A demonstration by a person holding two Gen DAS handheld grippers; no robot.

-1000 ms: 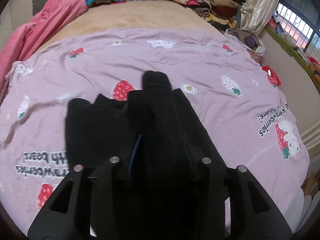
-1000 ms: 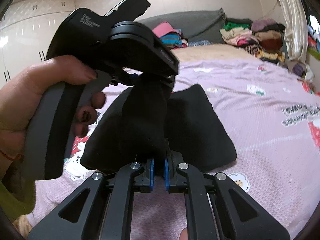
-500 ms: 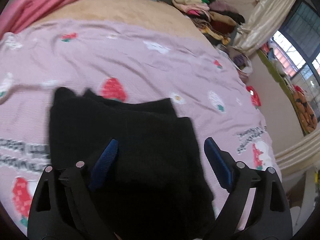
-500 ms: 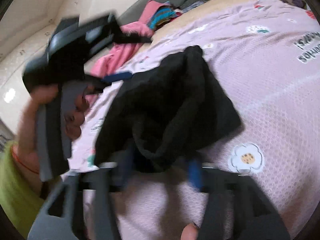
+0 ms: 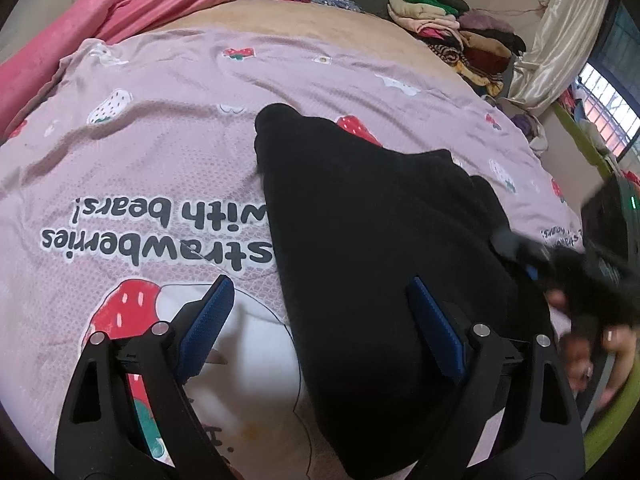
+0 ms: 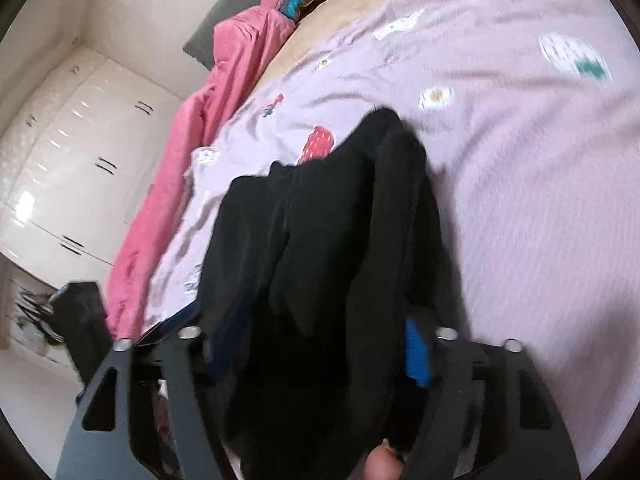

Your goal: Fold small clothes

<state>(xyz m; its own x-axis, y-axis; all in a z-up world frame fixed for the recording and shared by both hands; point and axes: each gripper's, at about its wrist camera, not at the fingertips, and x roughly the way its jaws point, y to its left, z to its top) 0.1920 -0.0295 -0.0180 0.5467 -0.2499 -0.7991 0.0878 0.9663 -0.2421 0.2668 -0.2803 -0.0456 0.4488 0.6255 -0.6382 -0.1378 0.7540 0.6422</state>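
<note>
A black garment (image 5: 380,240) lies loosely folded on the pink strawberry bedspread (image 5: 160,152). My left gripper (image 5: 320,284) hovers open over the garment's near left edge; its left pad (image 5: 208,312) is over the bedspread and its right pad (image 5: 434,328) is over the cloth, neither gripping. In the right wrist view the black garment (image 6: 328,240) bunches up between the fingers of my right gripper (image 6: 316,332), whose jaws are closing around it, blurred by motion. The right gripper (image 5: 520,252) also shows at the garment's right edge, held by a hand (image 5: 592,344).
A pink blanket (image 5: 120,12) lies along the bed's far left. Stacks of folded clothes (image 5: 452,28) sit at the far right, by a curtain (image 5: 552,40) and window. White wardrobe doors (image 6: 72,160) stand beyond the bed's left side.
My left gripper let go of the black garment and opened wide, then drifted left. My right gripper went from shut to wide apart, and the garment now sags between its fingers.
</note>
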